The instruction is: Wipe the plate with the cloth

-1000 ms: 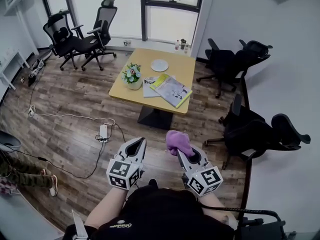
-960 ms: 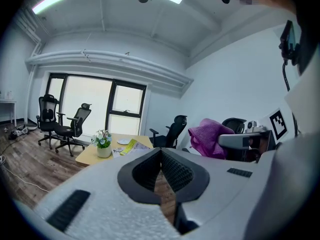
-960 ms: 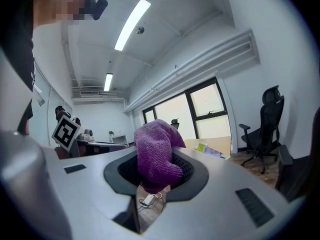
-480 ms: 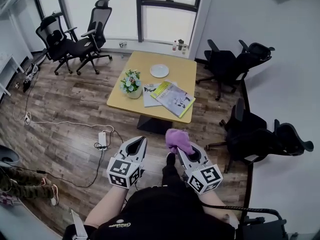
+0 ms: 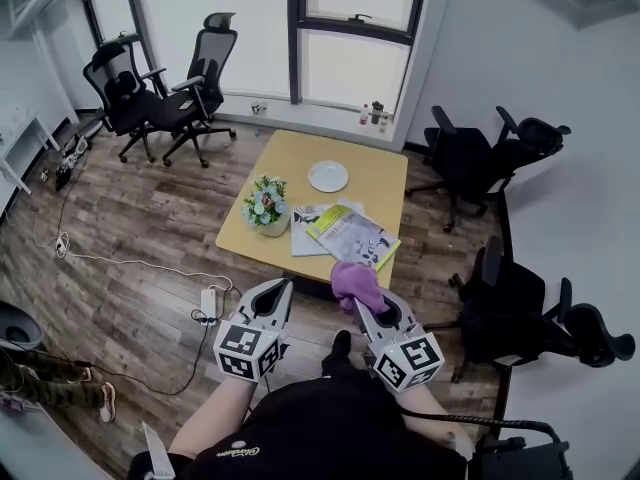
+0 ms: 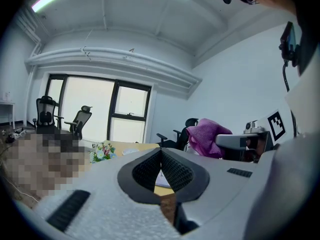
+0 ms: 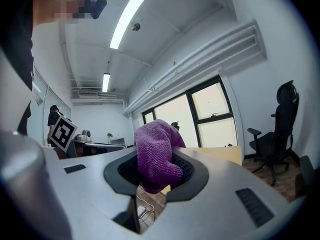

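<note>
Grey left claw pressed shut on nothing. Nearer now to the table, white plate on its far side, still well apart from both claws. Purple cloth pinched in the right claw, so no wiping yet.

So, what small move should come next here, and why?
Probably step closer to the table: the right gripper is shut on the purple cloth, but the white plate lies on the table's far half, well apart from the cloth.
</note>
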Demonstrator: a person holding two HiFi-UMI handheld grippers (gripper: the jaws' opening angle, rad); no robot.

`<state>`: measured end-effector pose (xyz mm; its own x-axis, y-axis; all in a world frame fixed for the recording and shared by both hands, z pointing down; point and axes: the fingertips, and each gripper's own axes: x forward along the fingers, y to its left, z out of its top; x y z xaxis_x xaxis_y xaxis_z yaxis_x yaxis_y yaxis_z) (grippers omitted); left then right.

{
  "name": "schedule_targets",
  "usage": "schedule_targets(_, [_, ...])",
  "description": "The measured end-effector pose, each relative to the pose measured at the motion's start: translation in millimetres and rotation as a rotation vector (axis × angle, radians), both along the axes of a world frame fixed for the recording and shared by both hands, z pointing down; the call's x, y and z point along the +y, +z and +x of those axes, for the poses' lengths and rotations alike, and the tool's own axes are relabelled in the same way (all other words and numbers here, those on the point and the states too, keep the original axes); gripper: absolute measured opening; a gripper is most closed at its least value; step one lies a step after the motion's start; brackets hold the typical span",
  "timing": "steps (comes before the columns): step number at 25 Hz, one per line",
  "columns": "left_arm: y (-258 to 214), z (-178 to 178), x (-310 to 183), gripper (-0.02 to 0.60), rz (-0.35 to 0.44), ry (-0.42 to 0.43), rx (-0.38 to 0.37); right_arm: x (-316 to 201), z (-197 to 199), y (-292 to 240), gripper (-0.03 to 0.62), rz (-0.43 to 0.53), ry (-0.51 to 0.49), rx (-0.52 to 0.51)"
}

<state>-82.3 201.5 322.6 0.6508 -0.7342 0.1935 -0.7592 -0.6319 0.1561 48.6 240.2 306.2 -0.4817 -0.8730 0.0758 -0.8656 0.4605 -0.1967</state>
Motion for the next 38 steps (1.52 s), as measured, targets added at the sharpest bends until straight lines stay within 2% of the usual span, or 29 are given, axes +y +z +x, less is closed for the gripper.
schedule_targets(9, [-21,48,-123,0.008,0.026,-0.030,0.019,-123,58,-19,0.091,0.009,0.000,0.010])
schedule_targets(15, [-16,83,-187,0.008,-0.012,-0.028,0.025,-186,85,-14,0.091,-0.024,-0.024,0.018])
schedule_targets(24, [-13,80,-234,0.008,-0.018,-0.055,-0.001,-235,81,-14,0.092,-0.033,-0.049,0.032])
schedule_targets(32, [-18,82,-268,0.008,-0.003,0.025,-0.001,-267,71,-25,0.092,-0.004,-0.006,0.053])
schedule_targets(38, [-13,77,-281,0.008,-0.016,0.031,-0.002,-279,64,-20,0.092,-0.019,-0.002,0.053])
